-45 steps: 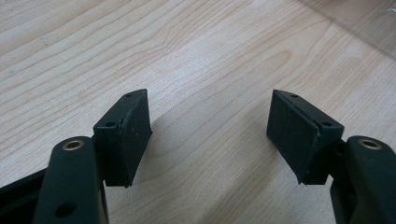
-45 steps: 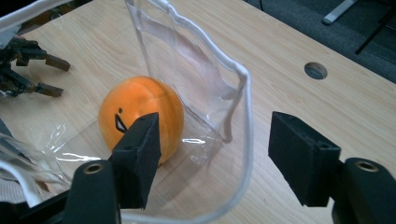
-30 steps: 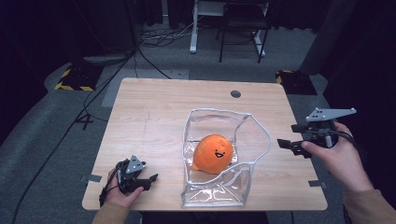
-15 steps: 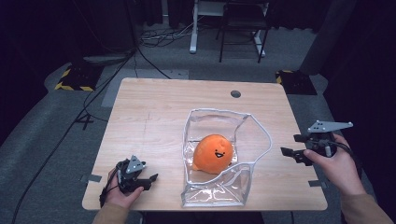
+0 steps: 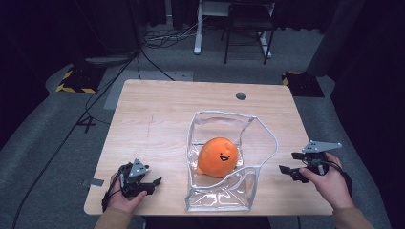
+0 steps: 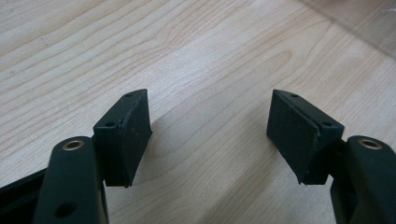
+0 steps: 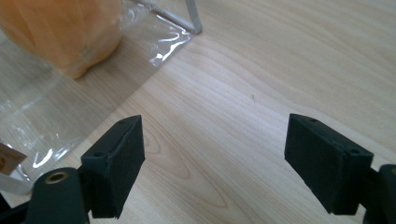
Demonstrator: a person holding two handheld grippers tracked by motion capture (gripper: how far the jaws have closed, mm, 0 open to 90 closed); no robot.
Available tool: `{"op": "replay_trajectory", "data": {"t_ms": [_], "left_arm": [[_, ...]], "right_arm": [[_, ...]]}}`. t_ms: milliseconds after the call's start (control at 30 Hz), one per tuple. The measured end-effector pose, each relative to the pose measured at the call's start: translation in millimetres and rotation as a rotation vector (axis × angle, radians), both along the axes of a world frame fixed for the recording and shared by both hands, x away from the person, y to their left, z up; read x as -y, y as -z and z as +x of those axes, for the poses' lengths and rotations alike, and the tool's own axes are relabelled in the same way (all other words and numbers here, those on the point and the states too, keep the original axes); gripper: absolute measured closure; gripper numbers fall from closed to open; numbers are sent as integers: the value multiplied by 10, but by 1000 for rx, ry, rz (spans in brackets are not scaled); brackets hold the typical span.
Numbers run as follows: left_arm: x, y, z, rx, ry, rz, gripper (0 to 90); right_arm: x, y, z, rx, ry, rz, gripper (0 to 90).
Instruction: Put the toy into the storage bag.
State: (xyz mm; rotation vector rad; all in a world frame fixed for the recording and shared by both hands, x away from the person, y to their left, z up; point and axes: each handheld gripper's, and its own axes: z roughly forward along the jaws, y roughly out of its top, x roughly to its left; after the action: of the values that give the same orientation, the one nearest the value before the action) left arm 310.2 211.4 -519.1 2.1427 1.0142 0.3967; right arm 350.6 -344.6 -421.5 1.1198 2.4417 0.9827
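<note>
An orange round plush toy (image 5: pixel 218 157) with a smiling face sits inside a clear plastic bag (image 5: pixel 228 193) with a white zip rim, standing open in the middle of the wooden table (image 5: pixel 162 109). The toy (image 7: pixel 70 32) and bag (image 7: pixel 56 116) appear at the upper left of the right gripper view. My left gripper (image 5: pixel 154 182) rests open at the table's front left corner, empty, over bare wood (image 6: pixel 210 93). My right gripper (image 5: pixel 291 163) hovers open near the table's right edge, to the right of the bag, with nothing between its fingers.
A round cable hole (image 5: pixel 241 96) sits near the table's far right. A chair (image 5: pixel 248 28) and a white desk leg (image 5: pixel 197 28) stand on the grey floor beyond. Cables (image 5: pixel 110 86) trail on the floor at left.
My right gripper has moved toward the person and slightly lower, along the table's right edge. The left gripper, the bag and the toy have stayed put.
</note>
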Motion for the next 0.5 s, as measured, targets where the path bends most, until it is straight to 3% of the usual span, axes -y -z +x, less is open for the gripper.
{"op": "replay_trajectory", "data": {"t_ms": [300, 500], "left_arm": [[-2, -2, -5, -1, 1, 3, 308], [-2, -1, -6, -1, 1, 2, 309]], "right_arm": [[-20, 305, -51, 28, 15, -12, 206], [-20, 508, -124, 83, 47, -24, 207]]}}
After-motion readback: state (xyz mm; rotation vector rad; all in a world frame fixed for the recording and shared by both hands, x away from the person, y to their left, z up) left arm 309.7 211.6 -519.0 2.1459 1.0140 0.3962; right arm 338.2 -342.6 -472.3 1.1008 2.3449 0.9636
